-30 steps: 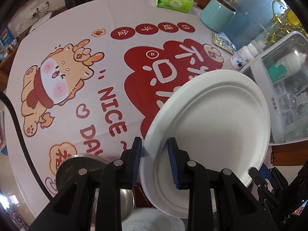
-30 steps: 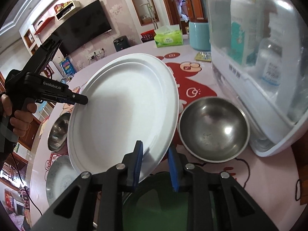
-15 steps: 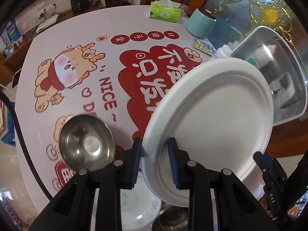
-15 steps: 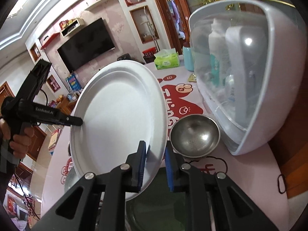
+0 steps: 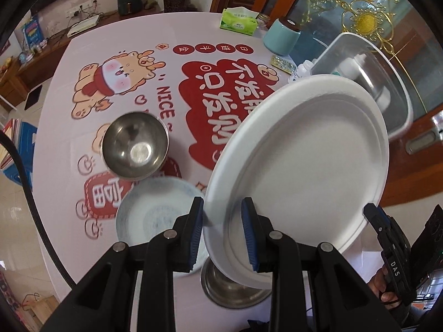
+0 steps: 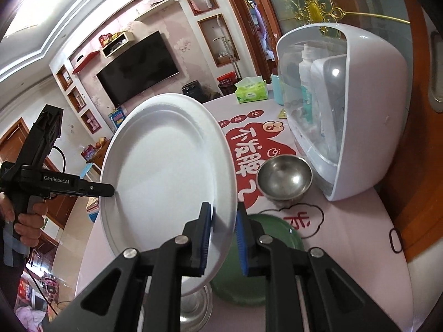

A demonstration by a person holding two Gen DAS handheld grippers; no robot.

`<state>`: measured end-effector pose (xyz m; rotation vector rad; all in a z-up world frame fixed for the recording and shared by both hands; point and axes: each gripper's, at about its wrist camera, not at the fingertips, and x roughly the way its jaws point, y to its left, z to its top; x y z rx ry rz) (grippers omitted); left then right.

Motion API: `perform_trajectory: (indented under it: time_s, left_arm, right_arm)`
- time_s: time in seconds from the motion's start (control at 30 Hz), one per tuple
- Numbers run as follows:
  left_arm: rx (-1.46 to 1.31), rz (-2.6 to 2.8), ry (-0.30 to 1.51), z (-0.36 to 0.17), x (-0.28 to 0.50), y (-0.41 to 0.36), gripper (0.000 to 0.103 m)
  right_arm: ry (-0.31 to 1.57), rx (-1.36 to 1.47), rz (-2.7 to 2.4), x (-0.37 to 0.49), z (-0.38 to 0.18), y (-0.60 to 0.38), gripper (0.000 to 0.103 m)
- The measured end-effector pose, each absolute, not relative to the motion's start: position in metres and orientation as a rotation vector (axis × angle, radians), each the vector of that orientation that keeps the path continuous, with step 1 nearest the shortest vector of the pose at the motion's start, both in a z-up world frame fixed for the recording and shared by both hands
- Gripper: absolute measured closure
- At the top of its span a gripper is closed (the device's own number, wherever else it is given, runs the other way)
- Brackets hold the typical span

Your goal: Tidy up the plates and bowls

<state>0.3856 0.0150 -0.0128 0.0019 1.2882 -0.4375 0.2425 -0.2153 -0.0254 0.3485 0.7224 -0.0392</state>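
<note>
A large white plate [image 5: 304,166] hangs tilted above the table, held at two places on its rim. My left gripper [image 5: 221,207] is shut on its near-left rim; its fingertip [image 6: 109,190] shows on the plate [image 6: 166,171] in the right wrist view. My right gripper [image 6: 223,210] is shut on the opposite rim and shows at the lower right [image 5: 373,217] in the left wrist view. Below lie a steel bowl [image 5: 135,146], a blue-patterned white bowl [image 5: 155,213], a second steel bowl [image 5: 227,287], a third steel bowl [image 6: 283,177] and a green plate [image 6: 265,262].
A white cabinet with a clear front [image 6: 360,127] holding bottles stands at the table's right edge. A green tissue pack [image 5: 238,22] and a teal canister [image 5: 281,38] sit at the far side. The round table [image 5: 83,55] has a cartoon cloth.
Both grippers have risen with the white plate, and the table has dropped away below. More bowls came into view under it. The right jaws narrowed onto the rim.
</note>
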Motion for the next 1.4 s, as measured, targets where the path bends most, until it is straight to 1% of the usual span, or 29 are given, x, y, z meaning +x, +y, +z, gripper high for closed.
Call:
perform_trajectory:
  time_s: [0.33, 0.7, 1.0, 1.4]
  left_arm:
    - [-0.03, -0.436, 1.278, -0.002, 0.308, 0.053, 0.077]
    - [-0.047, -0.418, 1.269, -0.003, 0.223, 0.1, 0.077]
    - [-0.072, -0.388, 1.298, -0.03, 0.163, 0.139, 0.077]
    - [-0.127, -0.348, 1.388, -0.088, 0.112, 0.16, 0.077]
  right_arm:
    - [0.749, 0.338, -0.01, 0.185, -0.015, -0.182, 0.086]
    - [0.789, 0.337, -0.008, 0.123, -0.015, -0.133, 0.086]
    - [0.841, 0.329, 0.017, 0.08, -0.03, -0.102, 0.086]
    - [0.96, 0.334, 0.021, 0.047, -0.065, -0.088, 0.086]
